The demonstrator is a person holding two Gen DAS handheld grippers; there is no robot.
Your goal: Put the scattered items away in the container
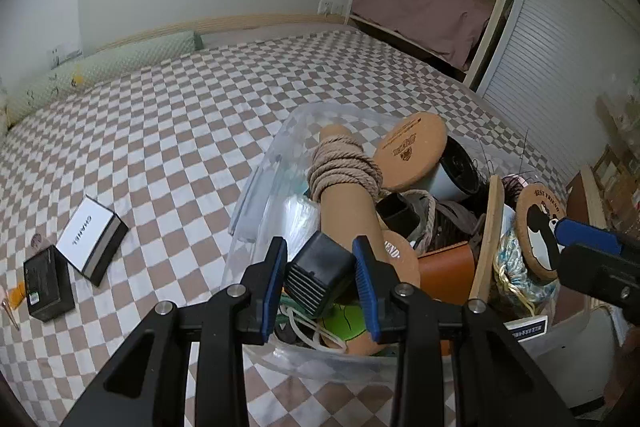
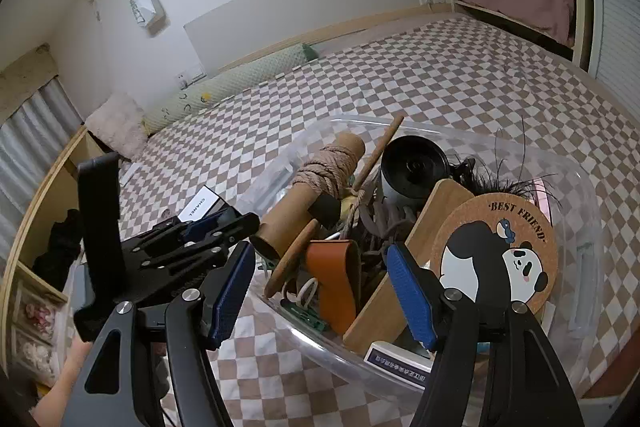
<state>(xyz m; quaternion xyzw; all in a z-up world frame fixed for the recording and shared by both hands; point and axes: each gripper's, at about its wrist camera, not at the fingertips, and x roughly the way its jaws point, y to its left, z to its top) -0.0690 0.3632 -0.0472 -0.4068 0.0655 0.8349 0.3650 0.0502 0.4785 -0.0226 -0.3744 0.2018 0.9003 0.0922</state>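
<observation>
Left gripper (image 1: pixel 320 283): jaws narrowed on a small black ribbed block (image 1: pixel 318 277), likely a power adapter, both blue pads pressing its sides; held just above the near corner of the clear plastic container (image 1: pixel 256 187), over a tangle of white cord and something green. Right gripper (image 2: pixel 324 291): jaws wide, nothing between the pads; it hangs over the near rim of the container, just beside a wooden board (image 2: pixel 404 267) standing on edge and the panda cork coaster (image 2: pixel 496 251) leaning against it. Container sits on the checkered bedspread (image 1: pixel 180 115) and is heaped full: cardboard tube wound with rope (image 1: pixel 344 183), a second round cork coaster (image 1: pixel 410 151), a black-topped cylindrical can (image 2: pixel 412 171), an orange leather piece (image 2: pixel 336 275), dark feathers at the far side, a hank of blue-white yarn (image 1: pixel 516 267). Progress, as judged: most items are in; the black block is about to be dropped. Left outside, on the bedspread well apart from the container, left-wrist view: a white Chanel box (image 1: pixel 90 239), a black box (image 1: pixel 48 283) touching it, plus small orange and pinkish bits at the frame edge, too small to name. Obstacles: free space in the pile is scarce; the tube and the upright board crowd the near side, so the block may perch on top. The two grippers are close together over the same corner.
</observation>
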